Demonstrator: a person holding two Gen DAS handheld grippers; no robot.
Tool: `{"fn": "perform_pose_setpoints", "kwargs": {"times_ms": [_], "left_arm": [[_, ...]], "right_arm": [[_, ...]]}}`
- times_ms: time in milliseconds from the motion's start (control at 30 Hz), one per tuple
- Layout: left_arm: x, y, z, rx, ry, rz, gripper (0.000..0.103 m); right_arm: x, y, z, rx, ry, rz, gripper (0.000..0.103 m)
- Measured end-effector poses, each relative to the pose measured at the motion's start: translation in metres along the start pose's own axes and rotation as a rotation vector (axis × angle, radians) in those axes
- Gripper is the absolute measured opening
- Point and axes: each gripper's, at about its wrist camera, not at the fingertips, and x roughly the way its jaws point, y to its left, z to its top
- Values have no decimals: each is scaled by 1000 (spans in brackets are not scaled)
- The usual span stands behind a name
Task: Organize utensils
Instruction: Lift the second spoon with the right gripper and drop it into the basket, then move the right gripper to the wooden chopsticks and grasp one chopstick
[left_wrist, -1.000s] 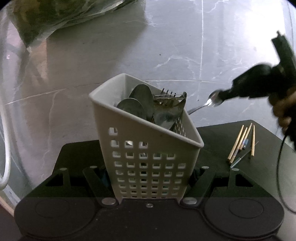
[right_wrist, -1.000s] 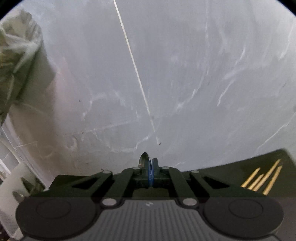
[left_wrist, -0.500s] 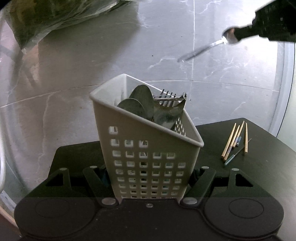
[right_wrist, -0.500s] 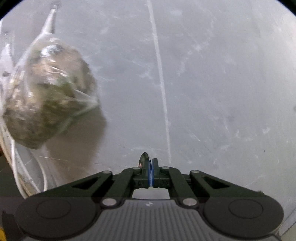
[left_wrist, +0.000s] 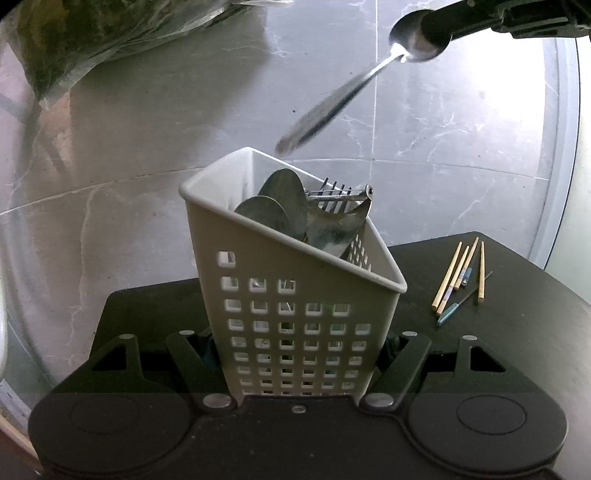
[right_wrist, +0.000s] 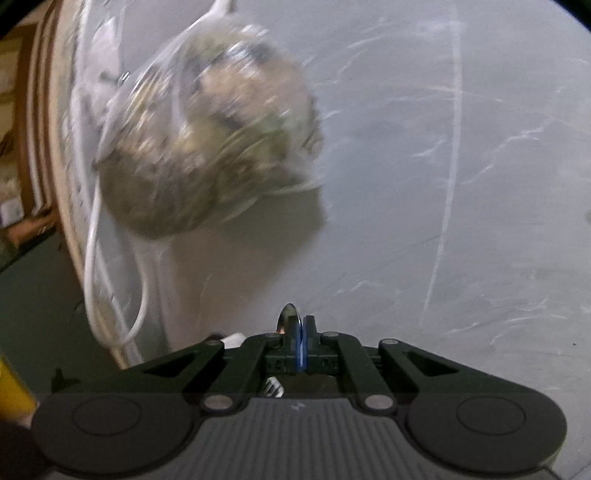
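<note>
My left gripper (left_wrist: 295, 354) is shut on a white perforated utensil caddy (left_wrist: 295, 295) standing on the black table (left_wrist: 498, 295). The caddy holds spoons (left_wrist: 273, 214) and a fork (left_wrist: 332, 192). My right gripper (left_wrist: 436, 26) is shut on the bowl of a metal spoon (left_wrist: 332, 107), held up high, its handle pointing down toward the caddy's rim. In the right wrist view the spoon's bowl (right_wrist: 288, 314) sticks out above the closed jaws of that gripper (right_wrist: 301, 332).
Several wooden chopsticks (left_wrist: 458, 277) and a thin blue-handled tool (left_wrist: 454, 310) lie on the table to the right of the caddy. A clear plastic bag of stuff (right_wrist: 207, 147) and a white cable (right_wrist: 96, 258) lie on the grey marble floor (left_wrist: 443, 147).
My right gripper has carried the spoon from low beside the caddy up and over; its handle now points down at the caddy's opening. The left gripper and caddy stayed still.
</note>
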Motion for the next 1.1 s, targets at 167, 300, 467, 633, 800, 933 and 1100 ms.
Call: {"fn": "perform_pose_setpoints", "kwargs": {"times_ms": [167, 300, 467, 633, 800, 933, 1100], "left_arm": [[-1, 1, 1, 3, 2, -3, 76], [-1, 1, 1, 3, 1, -2, 76], [-1, 1, 1, 1, 0, 0, 76], [0, -1, 2, 1, 1, 1, 76], [1, -1, 1, 1, 2, 1, 76], [1, -1, 2, 1, 4, 2, 76], [2, -3, 3, 2, 11, 7, 76]], "right_arm": [[8, 22, -10, -95, 69, 48, 1], [14, 43, -19, -209, 113, 60, 1], [26, 59, -28, -258, 143, 85, 8], [30, 56, -31, -201, 140, 109, 57], [16, 28, -34, -35, 68, 115, 91], [-3, -3, -50, 104, 17, 62, 98], [-24, -53, -87, 247, 50, -82, 102]]}}
